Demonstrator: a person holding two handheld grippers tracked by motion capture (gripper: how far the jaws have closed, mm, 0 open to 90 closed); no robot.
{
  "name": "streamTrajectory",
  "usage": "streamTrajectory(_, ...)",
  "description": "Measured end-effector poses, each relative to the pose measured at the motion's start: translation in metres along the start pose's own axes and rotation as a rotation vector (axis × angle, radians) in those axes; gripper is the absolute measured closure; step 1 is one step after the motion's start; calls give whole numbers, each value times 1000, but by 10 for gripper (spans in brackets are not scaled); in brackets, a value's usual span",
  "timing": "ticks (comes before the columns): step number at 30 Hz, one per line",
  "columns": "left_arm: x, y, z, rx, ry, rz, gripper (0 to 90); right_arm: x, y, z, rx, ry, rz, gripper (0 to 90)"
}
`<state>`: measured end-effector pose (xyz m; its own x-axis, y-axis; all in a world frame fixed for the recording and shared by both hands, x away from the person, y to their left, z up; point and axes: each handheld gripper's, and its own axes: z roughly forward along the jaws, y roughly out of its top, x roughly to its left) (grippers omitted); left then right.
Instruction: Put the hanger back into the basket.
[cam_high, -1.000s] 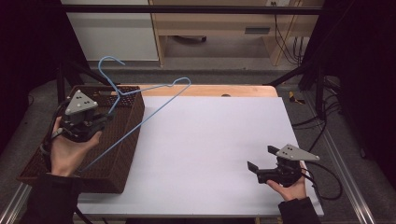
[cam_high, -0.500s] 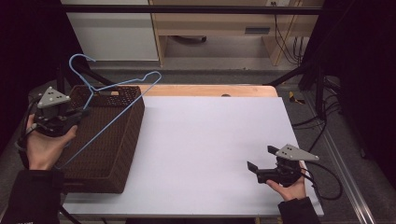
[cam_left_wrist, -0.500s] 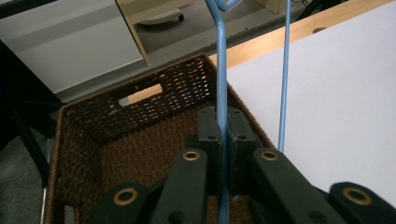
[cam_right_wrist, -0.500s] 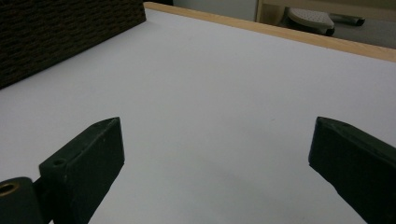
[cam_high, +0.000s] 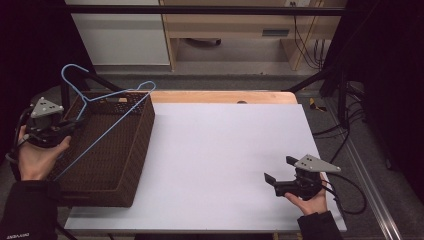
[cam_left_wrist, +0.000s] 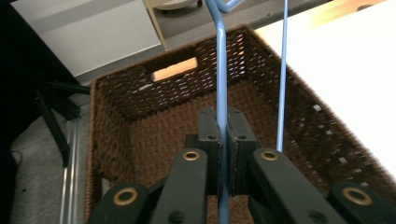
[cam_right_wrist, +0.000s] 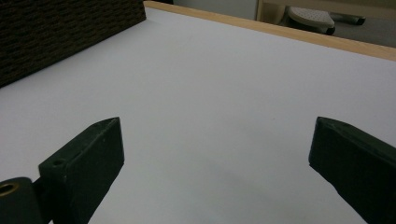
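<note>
A blue wire hanger (cam_high: 115, 121) slants over the brown wicker basket (cam_high: 142, 145) at the table's left end, its hook up at the back left. My left gripper (cam_high: 75, 122) hovers at the basket's left rim and is shut on the hanger. In the left gripper view the jaws pinch the hanger's wire (cam_left_wrist: 220, 70) above the basket's inside (cam_left_wrist: 140, 121), with my left gripper (cam_left_wrist: 223, 116) pointing into the basket. My right gripper (cam_high: 277, 169) rests open near the table's front right, with nothing between its jaws (cam_right_wrist: 215, 149).
The white tabletop (cam_high: 225, 145) stretches from the basket to the right gripper, with a wooden edge (cam_high: 225, 96) at the back. Black frame bars (cam_high: 320, 80) stand at both back corners. Cables (cam_high: 345, 140) trail off the right side.
My left hand has carried the hanger leftward and a little lower, from over the table's edge to over the basket. The right gripper has stayed put.
</note>
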<state>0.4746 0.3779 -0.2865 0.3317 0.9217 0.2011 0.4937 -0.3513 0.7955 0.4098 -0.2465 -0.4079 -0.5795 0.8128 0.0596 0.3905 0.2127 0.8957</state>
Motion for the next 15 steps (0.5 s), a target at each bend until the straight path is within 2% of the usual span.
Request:
streamTrajectory(8, 12, -15, 8, 28, 41, 5, 866, 0, 0, 0, -2, -1, 0, 36)
streamTrajectory(15, 21, -29, 13, 56, 50, -11, 866, 0, 0, 0, 1, -1, -1, 36)
